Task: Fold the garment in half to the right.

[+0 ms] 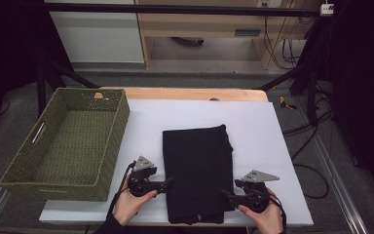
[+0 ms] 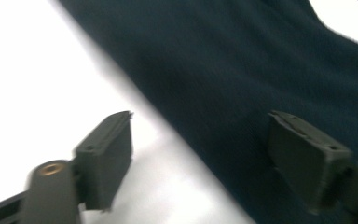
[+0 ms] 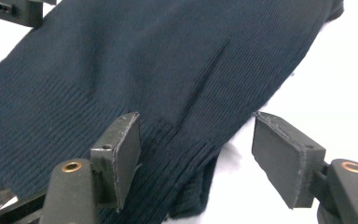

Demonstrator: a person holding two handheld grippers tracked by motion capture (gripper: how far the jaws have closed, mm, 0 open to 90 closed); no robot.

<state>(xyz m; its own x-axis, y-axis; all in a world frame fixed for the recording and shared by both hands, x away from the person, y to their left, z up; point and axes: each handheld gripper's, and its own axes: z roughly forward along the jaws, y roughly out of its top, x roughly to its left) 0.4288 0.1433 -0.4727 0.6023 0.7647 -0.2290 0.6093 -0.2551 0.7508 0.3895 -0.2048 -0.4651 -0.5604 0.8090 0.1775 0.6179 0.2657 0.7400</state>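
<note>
Worktop (image 1: 272,146): white, with bare room right of the load. Basket (image 1: 68,146): empty, at left. Folded dark sweater (image 1: 197,170): flat at centre, near edge forward, likely staged for lifting. Left claw (image 1: 167,183) and right claw (image 1: 225,194): jaws apart, straddling opposite side edges, nothing clamped.

Grey carpet floor (image 1: 195,78); wooden cabinet (image 1: 199,24) at back; black frame bar (image 1: 175,9) overhead; cables (image 1: 316,170) trailing right.

We read this as a lab recording bay: black frame (image 1: 175,9) across the top, loose cables (image 1: 282,48) upper right, white-covered table (image 1: 253,126) centre, dark drapes (image 1: 365,73) at right.
</note>
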